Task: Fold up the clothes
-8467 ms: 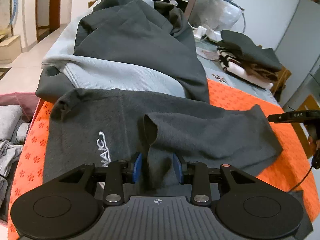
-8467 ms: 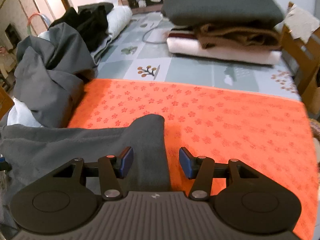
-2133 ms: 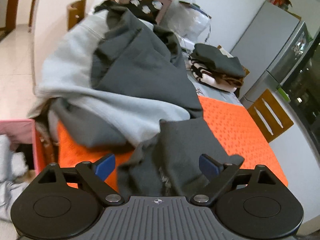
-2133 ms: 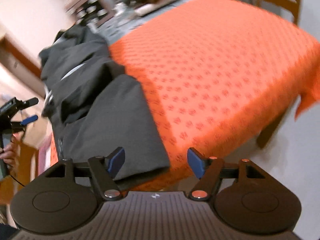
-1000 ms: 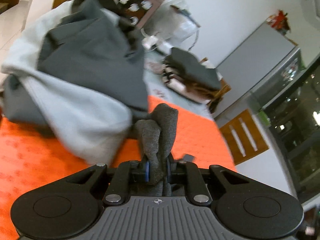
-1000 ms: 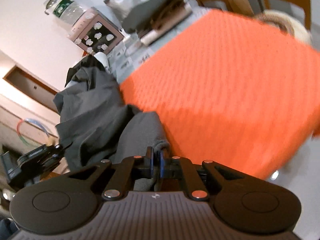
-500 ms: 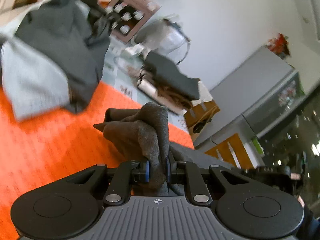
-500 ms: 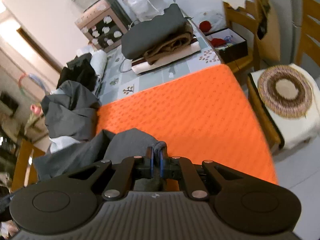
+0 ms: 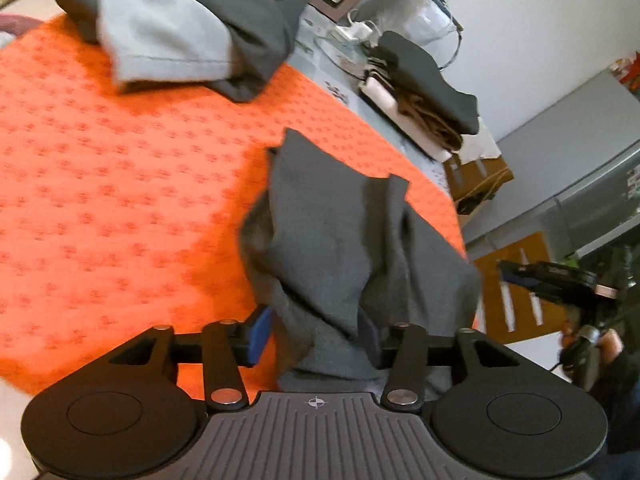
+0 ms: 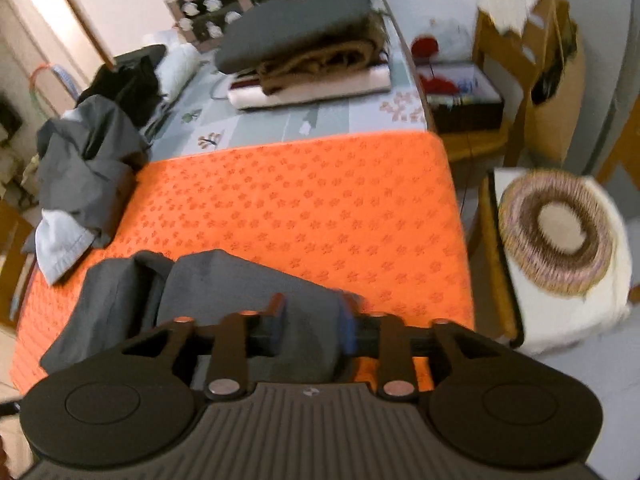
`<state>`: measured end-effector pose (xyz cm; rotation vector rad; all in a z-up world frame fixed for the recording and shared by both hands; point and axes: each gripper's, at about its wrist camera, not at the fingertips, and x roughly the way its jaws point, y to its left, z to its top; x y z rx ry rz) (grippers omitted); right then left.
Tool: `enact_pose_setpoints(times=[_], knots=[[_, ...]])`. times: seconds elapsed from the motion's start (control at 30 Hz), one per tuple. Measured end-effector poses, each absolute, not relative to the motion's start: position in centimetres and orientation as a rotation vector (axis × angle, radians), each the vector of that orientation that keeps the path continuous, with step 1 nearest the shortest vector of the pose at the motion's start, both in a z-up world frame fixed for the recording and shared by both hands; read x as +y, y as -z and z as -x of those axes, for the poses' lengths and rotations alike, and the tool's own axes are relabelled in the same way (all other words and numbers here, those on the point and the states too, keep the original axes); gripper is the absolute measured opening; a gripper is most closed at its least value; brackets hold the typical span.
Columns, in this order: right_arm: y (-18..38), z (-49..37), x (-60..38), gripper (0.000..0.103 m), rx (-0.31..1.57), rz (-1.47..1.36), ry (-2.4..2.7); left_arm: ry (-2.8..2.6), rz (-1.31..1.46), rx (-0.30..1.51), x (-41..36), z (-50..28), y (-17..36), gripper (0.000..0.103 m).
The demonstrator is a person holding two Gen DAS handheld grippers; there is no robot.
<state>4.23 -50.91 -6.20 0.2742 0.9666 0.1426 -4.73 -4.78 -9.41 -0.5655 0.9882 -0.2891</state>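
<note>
Change since half a second ago: both hand-held grippers, then pinched tight on the grey garment, have just been opening their jaws; the cloth now lies on the orange mat instead of hanging bunched.
Counter (image 10: 288, 120): long, with a pale patterned cover at the far end.
Orange mat (image 10: 304, 208): flat, rectangular, small flower print, covering the near end of the counter.
Heap of clothes (image 9: 180, 28): dark grey and pale blue, crumpled, at the mat's far left edge.
Grey garment (image 9: 340, 240): soft knitted cloth, roughly folded with loose creases, near the mat's front right corner.
Folded stack (image 10: 308, 60): dark grey over brown over white, well apart on the patterned cover.
Stool (image 10: 560, 232): beside the counter, with a round woven cushion.
Left hand-held gripper (image 9: 312, 336): jaws spread, cloth loose between the blue pads.
Right hand-held gripper (image 10: 310, 324): jaws parted, garment edge between them; whether the pads press it, I cannot tell.
</note>
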Motion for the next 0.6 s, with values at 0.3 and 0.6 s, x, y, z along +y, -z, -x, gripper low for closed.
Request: enact_pose_setpoints(times=[0.3,0.6], knots=[[5.8,4.6,-48.4,0.048,0.924,-0.299,-0.168,0.326,0.238,1.042,-4.2,5.0,10.0,0.059],[9.2,12.3,-41.5,0.056,0.956,-0.133,-0.145,0.493,0.092,1.028,-7.1,4.9,10.3,0.071]])
